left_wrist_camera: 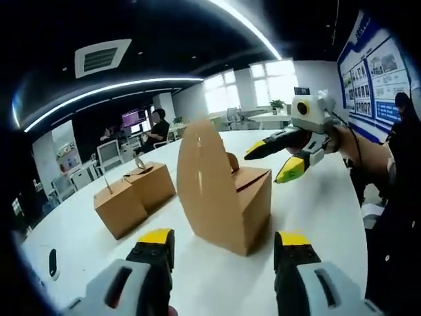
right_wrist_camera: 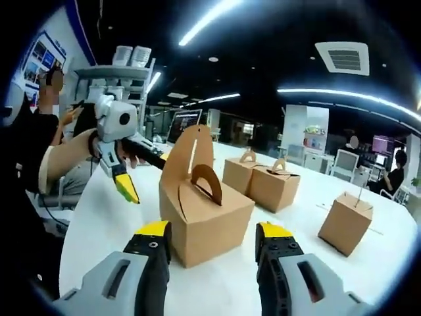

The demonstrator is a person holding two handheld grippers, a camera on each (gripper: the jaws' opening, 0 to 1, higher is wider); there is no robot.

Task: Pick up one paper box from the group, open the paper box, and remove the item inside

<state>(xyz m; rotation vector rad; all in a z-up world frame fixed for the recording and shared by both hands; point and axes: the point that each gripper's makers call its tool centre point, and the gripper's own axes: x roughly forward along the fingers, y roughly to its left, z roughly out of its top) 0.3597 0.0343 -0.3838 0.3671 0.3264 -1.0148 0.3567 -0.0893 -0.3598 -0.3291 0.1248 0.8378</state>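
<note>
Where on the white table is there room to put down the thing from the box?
Bare table lies between the open box and the lone box. There is more between the open box and the left tongs. It is crowded around the pair of closed boxes behind the open box.

open-plan office: desks with monitors, office chairs, ceiling light strips, wall posters.

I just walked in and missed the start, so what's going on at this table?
A person holds a gripper in each hand over a white table. The nearest paper box sits between them with one lid flap standing up, partly opened. The left gripper and right gripper are both open and hold nothing. Three closed boxes wait behind. Whatever is inside isn't visible.
</note>
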